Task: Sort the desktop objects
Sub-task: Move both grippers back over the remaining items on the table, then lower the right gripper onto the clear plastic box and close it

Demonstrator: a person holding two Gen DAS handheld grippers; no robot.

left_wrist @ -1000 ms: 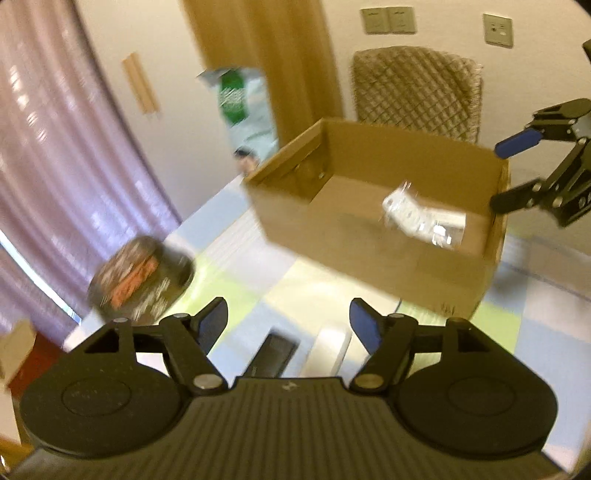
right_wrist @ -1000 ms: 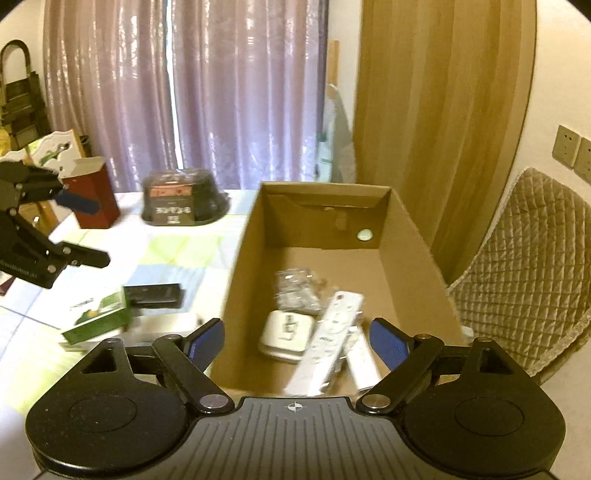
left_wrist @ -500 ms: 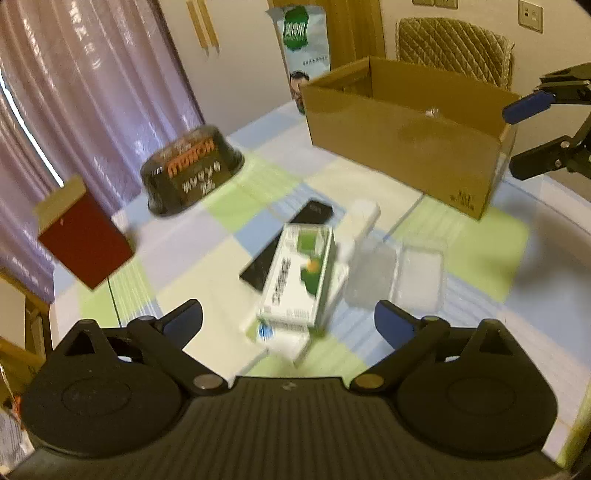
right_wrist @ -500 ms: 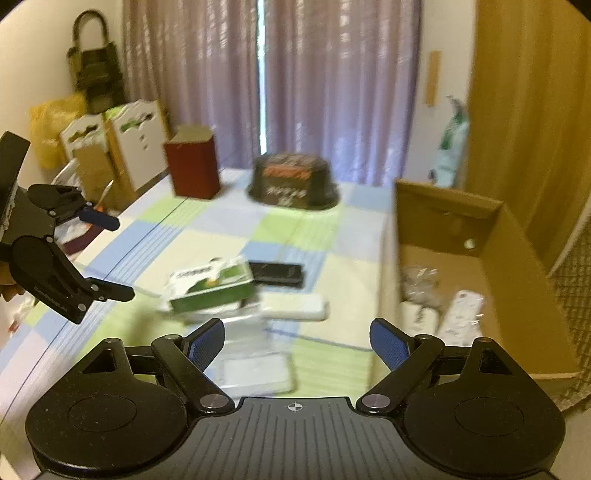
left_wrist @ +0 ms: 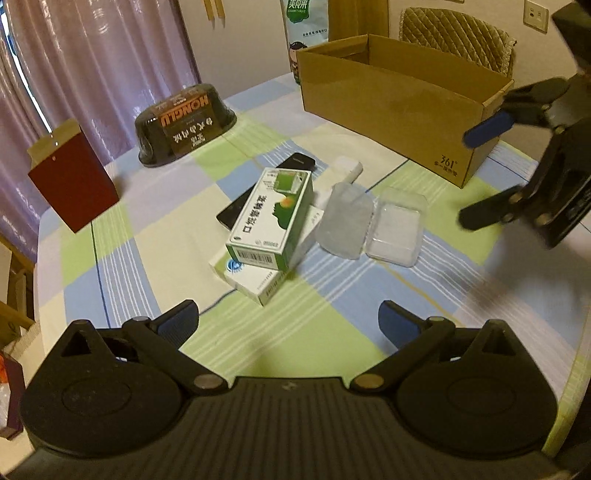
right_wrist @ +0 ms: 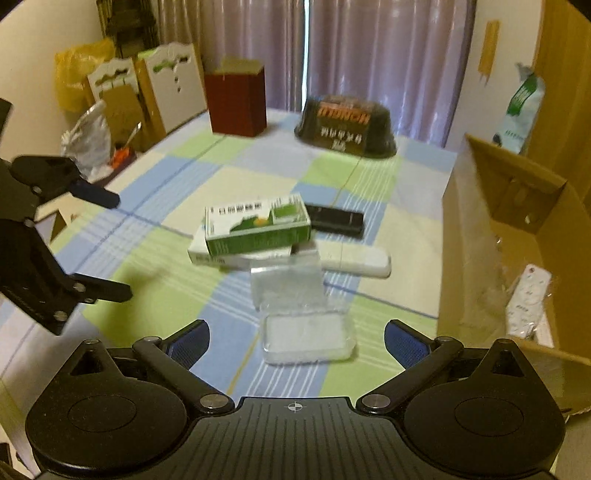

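A green-and-white medicine box lies on top of a flatter white box in the middle of the checked tablecloth. An open clear plastic case lies beside them, with a black phone and a white remote behind. My left gripper hovers open in front of the pile, nothing in it. My right gripper is open over the clear case. The cardboard box holds a white remote.
A dark food container and a red box stand at the table's far side. A chair is behind the cardboard box. A green-printed bag leans near the wall. Clutter sits off the table's left edge.
Both grippers have swung away from the cardboard box and come down towards the pile in the table's middle. Both stay open with nothing held.
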